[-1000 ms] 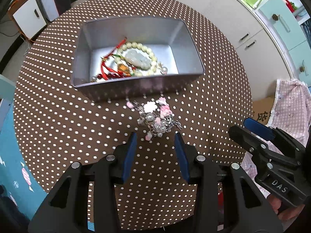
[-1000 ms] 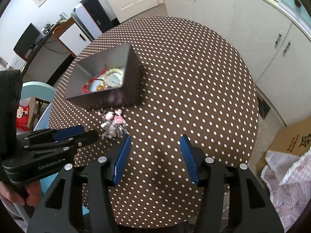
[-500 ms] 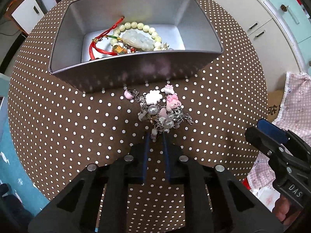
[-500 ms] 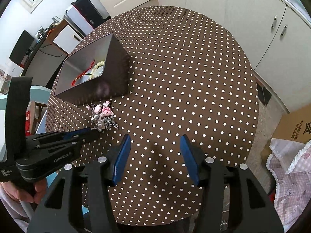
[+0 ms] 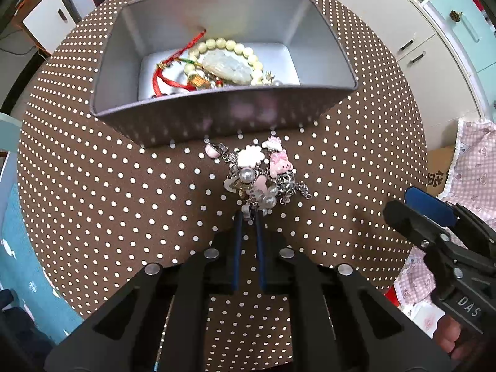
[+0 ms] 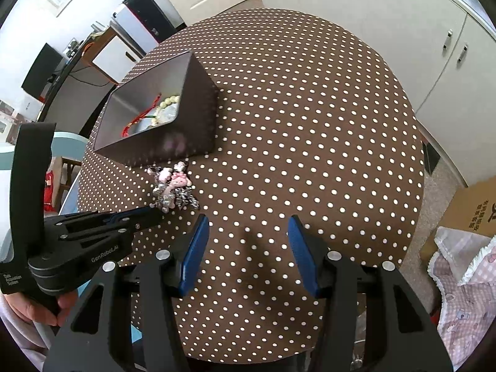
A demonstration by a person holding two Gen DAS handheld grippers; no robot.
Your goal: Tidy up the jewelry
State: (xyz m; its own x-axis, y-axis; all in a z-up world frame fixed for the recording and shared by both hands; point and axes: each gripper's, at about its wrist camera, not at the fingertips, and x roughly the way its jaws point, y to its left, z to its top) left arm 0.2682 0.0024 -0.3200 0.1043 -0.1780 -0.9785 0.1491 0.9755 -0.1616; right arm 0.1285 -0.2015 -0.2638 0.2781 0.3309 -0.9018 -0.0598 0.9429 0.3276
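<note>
here, left tongs (image 5: 248, 214) clenched on beaded charm bracelet (image 5: 259, 173), right tongs (image 6: 245, 232) released, rectangular metal tin (image 5: 217, 117)

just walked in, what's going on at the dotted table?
A person holds a gripper in each hand, tidying jewelry. The left gripper has shut on the near end of a charm bracelet that lies on the polka-dot tablecloth, just in front of the grey box. The box already holds a bead bracelet and red cords. The right gripper hangs open, holding nothing.
</note>
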